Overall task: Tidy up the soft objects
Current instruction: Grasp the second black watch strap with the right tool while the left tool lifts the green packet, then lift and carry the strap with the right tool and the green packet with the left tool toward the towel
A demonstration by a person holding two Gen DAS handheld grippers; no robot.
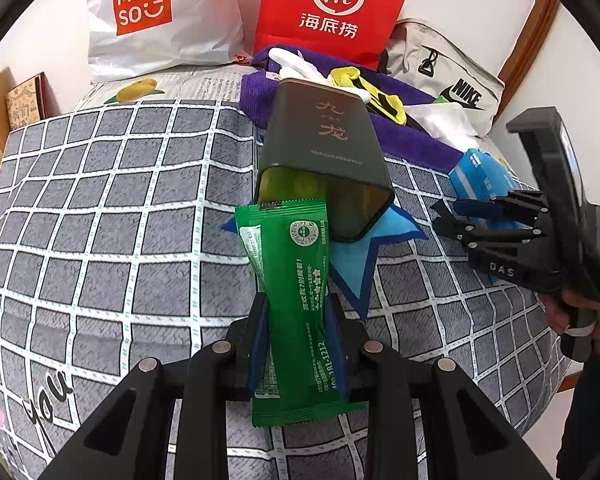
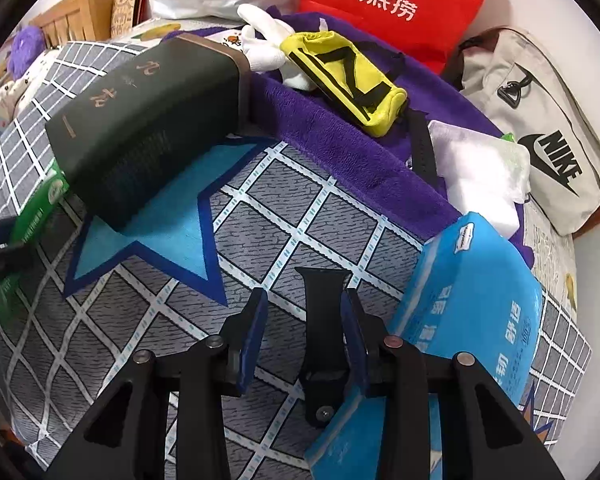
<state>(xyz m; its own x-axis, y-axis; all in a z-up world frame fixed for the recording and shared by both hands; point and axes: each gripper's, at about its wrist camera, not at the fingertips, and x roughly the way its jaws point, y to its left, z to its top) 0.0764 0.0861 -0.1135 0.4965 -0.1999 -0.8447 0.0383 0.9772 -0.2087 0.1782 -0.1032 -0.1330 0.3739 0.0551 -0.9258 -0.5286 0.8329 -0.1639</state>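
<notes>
Green snack packet point(image 1: 290, 280) clamped in left gripper point(image 1: 298, 340), centre frame, top edge at mouth of dark tin point(image 1: 324, 152) lying on bed. Right gripper point(image 2: 304, 336) apart around black strap point(image 2: 324, 320), not pinching. Risk: floppy packet buckles against tin rim, misses opening.

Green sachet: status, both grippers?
Left gripper clamped on green sachet, tip at dark tin mouth. Right gripper open, black strap between jaws. Path clear.

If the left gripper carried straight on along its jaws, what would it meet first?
Most likely the open mouth of the dark green tin, lying on its side directly ahead. The green sachet clamped in the left gripper already reaches the mouth; depth is uncertain.
</notes>
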